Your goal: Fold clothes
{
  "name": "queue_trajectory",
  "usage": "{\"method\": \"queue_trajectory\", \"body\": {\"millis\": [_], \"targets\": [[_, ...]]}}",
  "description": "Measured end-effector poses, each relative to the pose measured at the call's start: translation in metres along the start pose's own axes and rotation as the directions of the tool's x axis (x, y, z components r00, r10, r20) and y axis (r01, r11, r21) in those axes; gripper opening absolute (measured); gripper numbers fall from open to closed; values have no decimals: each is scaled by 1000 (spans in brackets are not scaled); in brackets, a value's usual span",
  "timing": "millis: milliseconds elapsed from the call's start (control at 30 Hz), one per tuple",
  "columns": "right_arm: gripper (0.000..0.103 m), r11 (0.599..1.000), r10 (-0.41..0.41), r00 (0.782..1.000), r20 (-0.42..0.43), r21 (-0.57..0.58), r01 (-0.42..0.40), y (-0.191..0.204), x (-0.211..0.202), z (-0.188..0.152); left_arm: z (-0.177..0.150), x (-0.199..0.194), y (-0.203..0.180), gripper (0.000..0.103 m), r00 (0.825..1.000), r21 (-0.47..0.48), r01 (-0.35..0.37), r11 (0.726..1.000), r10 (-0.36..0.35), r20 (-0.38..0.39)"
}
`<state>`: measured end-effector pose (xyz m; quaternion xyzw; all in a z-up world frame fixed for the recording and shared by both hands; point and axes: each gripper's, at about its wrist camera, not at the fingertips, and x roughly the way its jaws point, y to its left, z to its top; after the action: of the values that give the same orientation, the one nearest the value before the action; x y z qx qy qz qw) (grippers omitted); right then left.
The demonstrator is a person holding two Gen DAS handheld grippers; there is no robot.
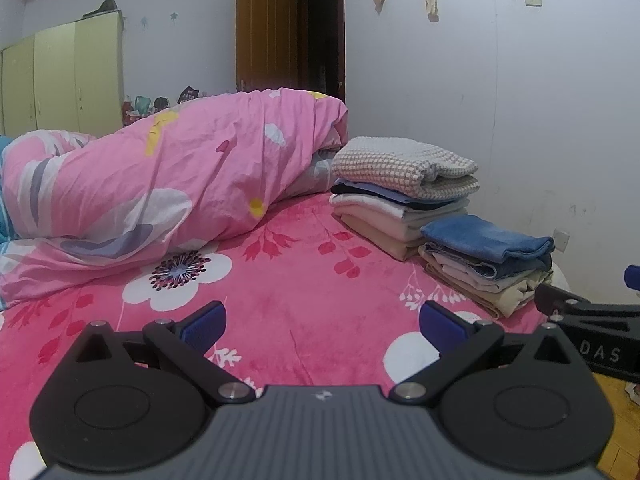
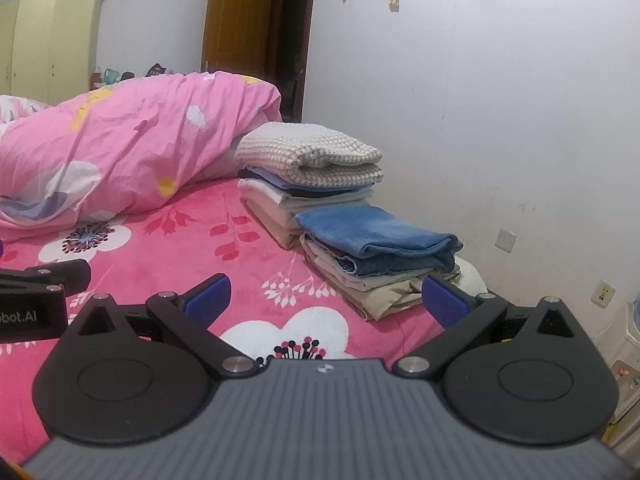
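Note:
Two stacks of folded clothes rest on the pink flowered bed sheet [image 1: 288, 280] by the wall. The far stack [image 1: 404, 192] [image 2: 312, 176] has a checked knit on top. The near stack [image 1: 488, 264] [image 2: 380, 256] has a blue cloth on top, over denim and beige pieces. My left gripper [image 1: 322, 326] hovers open above the bare sheet, with both stacks ahead to the right. My right gripper [image 2: 324, 300] is open too, its right blue pad beside the near stack's front corner. Neither holds anything. Each gripper's body shows at the edge of the other's view.
A rumpled pink quilt [image 1: 168, 184] [image 2: 120, 148] lies across the far side of the bed. Behind stand a pale yellow wardrobe [image 1: 60, 84], a brown door [image 1: 266, 32] and a white wall [image 1: 500, 100] with hooks holding small cloths. The floor shows at right.

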<state>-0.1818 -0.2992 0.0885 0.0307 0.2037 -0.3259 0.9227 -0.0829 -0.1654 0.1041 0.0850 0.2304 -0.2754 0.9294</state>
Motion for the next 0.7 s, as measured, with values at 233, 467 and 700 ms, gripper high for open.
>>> {"method": "queue_trajectory", "body": {"millis": [233, 467, 700], "targets": [[102, 1000, 6, 1000, 5, -1, -6, 1, 0, 2, 0, 0, -1, 103, 1000, -1, 0, 1000, 0, 2], [102, 1000, 6, 1000, 9, 0, -6, 1, -1, 2, -1, -2, -1, 103, 1000, 1, 2, 1000, -2, 6], [102, 1000, 7, 1000, 12, 2, -7, 0, -3, 3, 0, -4, -2, 103, 1000, 7, 7, 1000, -7, 7]]}}
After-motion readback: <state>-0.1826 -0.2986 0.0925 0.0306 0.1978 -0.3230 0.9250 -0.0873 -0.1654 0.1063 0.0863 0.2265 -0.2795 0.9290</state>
